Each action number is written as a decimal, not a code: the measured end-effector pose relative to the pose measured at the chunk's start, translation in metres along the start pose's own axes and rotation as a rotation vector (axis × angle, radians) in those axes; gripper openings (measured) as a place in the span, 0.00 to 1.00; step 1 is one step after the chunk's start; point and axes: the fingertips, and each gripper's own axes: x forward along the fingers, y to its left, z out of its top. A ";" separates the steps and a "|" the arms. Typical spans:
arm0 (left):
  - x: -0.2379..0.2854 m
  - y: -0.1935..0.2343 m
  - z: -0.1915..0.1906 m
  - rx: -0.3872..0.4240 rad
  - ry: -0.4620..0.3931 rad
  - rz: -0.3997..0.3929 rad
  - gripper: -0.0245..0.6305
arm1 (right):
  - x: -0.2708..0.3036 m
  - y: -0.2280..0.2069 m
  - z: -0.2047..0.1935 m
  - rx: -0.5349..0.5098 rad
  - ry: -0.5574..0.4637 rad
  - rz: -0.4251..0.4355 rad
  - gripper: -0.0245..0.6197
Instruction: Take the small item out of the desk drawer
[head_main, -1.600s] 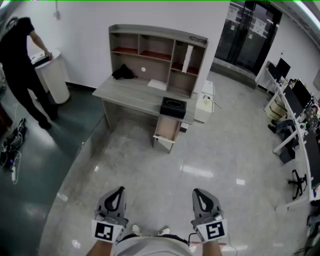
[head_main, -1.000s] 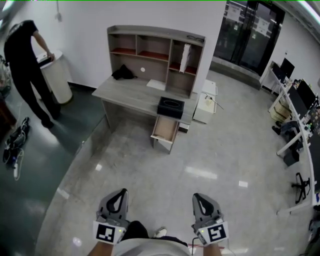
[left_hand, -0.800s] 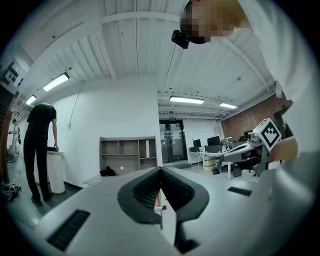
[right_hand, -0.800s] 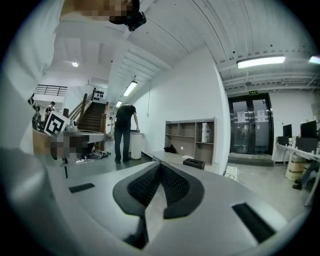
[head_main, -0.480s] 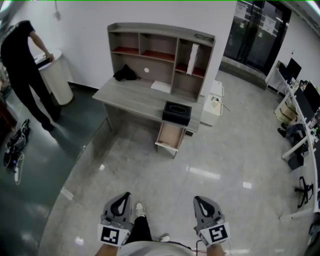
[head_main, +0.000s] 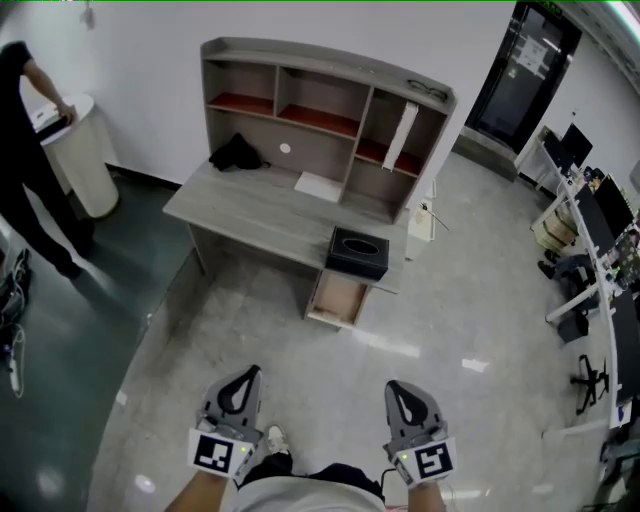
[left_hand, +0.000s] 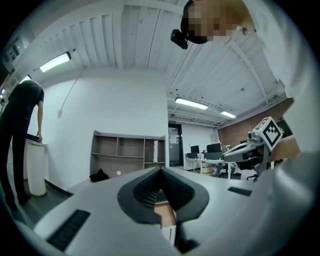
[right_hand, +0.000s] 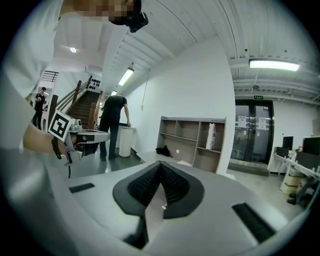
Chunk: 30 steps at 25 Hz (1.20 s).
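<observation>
A grey desk (head_main: 262, 212) with a shelf hutch stands against the far wall across the floor. Its drawer (head_main: 337, 298) under the right end hangs pulled out; I cannot make out any small item inside from here. A black box (head_main: 358, 253) sits on the desktop above it. My left gripper (head_main: 243, 380) and right gripper (head_main: 400, 392) are low in the head view, well short of the desk, both shut and holding nothing. The left gripper view shows shut jaws pointed at the desk (left_hand: 125, 150); the right gripper view shows the hutch (right_hand: 192, 140) beyond shut jaws.
A person in black (head_main: 25, 150) bends over a white round bin (head_main: 78, 155) at the left. A black cloth (head_main: 237, 153) and white paper (head_main: 318, 186) lie on the desktop. Office desks with monitors (head_main: 595, 215) line the right side, dark glass doors (head_main: 525, 65) behind.
The desk has come nearer and sits larger in the head view, with the open drawer closer. Both grippers keep their place at the bottom, still shut.
</observation>
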 end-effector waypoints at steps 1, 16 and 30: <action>0.007 0.008 -0.001 -0.008 -0.001 -0.008 0.06 | 0.007 -0.001 0.002 0.001 0.006 -0.012 0.07; 0.107 0.009 -0.017 -0.032 0.035 -0.054 0.06 | 0.064 -0.082 -0.022 -0.017 0.049 -0.065 0.07; 0.154 0.003 -0.035 0.005 0.118 0.054 0.06 | 0.146 -0.127 -0.099 -0.065 0.192 0.117 0.08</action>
